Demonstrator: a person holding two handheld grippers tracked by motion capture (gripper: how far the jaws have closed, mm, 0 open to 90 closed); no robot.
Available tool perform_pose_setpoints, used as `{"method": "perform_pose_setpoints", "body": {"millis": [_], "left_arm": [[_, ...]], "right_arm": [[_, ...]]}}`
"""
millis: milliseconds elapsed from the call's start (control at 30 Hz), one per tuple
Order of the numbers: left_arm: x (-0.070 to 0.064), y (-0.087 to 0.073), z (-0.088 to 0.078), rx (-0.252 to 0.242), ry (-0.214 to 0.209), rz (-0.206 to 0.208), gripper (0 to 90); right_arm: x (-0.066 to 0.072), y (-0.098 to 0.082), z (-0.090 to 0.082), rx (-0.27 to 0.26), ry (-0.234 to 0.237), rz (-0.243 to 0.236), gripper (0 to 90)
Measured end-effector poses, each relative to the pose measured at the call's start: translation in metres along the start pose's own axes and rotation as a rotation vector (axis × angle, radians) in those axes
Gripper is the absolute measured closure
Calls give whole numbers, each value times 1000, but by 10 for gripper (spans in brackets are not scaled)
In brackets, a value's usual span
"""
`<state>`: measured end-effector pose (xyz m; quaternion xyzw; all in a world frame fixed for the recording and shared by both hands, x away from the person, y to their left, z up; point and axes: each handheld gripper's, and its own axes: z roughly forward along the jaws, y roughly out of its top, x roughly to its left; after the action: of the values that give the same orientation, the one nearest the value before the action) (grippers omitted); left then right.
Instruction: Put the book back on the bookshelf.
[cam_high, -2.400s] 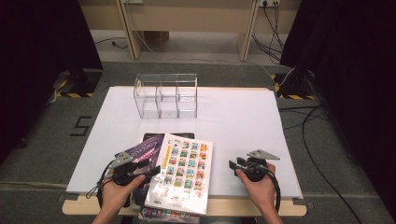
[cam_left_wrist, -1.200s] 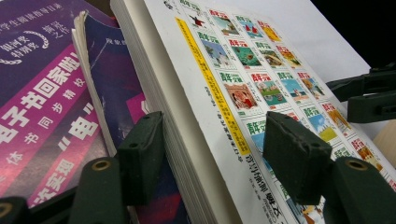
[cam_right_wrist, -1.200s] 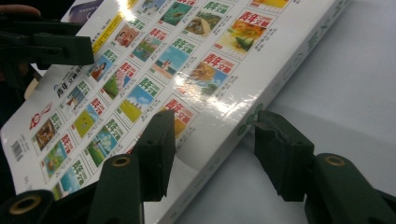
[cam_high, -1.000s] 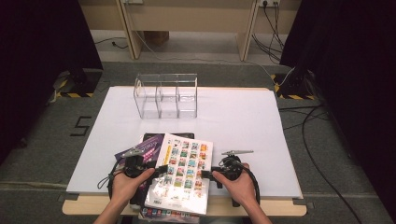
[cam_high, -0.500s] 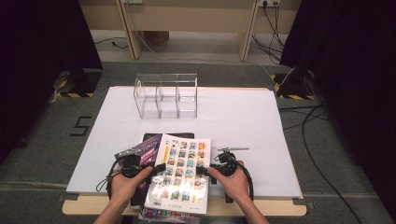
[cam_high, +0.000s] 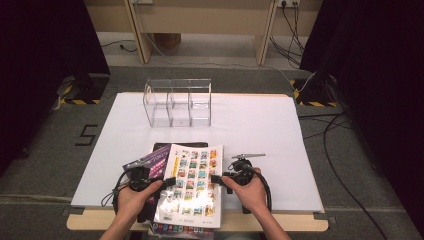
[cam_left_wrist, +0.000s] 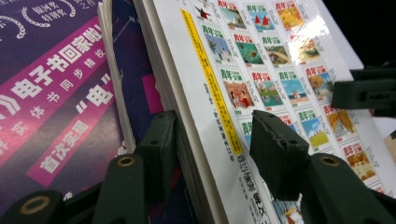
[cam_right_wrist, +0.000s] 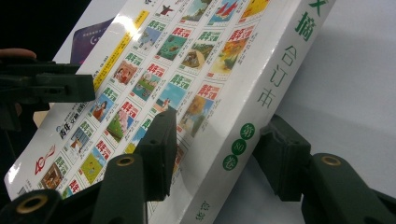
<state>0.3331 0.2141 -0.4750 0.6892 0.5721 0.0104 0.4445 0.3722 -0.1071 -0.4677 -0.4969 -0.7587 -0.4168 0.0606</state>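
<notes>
Two tools bracket one thick white book (cam_high: 192, 185) at the near edge of the table (cam_high: 260, 125), left tool (cam_high: 167, 181) on its page side, right tool (cam_high: 216, 178) on its spine side, so the book can be taken from both long edges at once. The book sits on top of a purple magazine (cam_high: 150, 162), with a dark book (cam_high: 167, 146) under that, and its near end overhangs the table edge.

In the left gripper view the left tool's (cam_left_wrist: 212, 149) jaws straddle the page edge, one under, one above the cover; they have just been closing, the book between them, the upper pad seems just off the cover, grip not yet made.

In the right gripper view the right tool (cam_right_wrist: 219, 154) is half-wide around the spine, one jaw on the cover, the other at the spine's underside; contact looks close but firm clamping cannot be told.

A clear three-slot holder (cam_high: 177, 102) stands near the far edge, well apart, probably where the book goes upright.
</notes>
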Motion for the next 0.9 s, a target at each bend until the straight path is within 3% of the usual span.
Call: {"method": "perform_pose_setpoints", "body": {"millis": [100,167,233,333,400,467,633,733,800,867,900], "left_arm": [[0,1,-3,-9,-19,-43,518],[-1,4,-8,-40,-73,-98,536],[-3,7,-10,-63,-131,-122,543],[-3,10,-7,-52,-138,-131,523],[0,12,-3,-51,-155,-164,489],[3,15,2,-31,-145,-198,447],[8,20,15,38,-109,-193,405],[6,23,15,75,-77,-128,442],[5,22,15,74,-76,-117,445],[6,20,13,85,-89,-131,454],[7,19,11,83,-99,-160,466]], "right_arm": [[-1,1,0,-1,1,0,520],[0,2,0,-7,-4,-1,526],[0,4,0,-23,-12,-11,529],[-1,7,1,-30,-27,-8,530],[-1,8,0,-36,-33,-8,534],[-3,9,0,-44,-33,-6,538],[-4,9,-1,-45,-31,13,531],[-5,9,-1,-45,-22,2,537],[-5,9,-1,-45,-23,1,537],[-5,8,-1,-43,-24,-2,531],[-5,8,0,-43,-28,-7,528]]}}
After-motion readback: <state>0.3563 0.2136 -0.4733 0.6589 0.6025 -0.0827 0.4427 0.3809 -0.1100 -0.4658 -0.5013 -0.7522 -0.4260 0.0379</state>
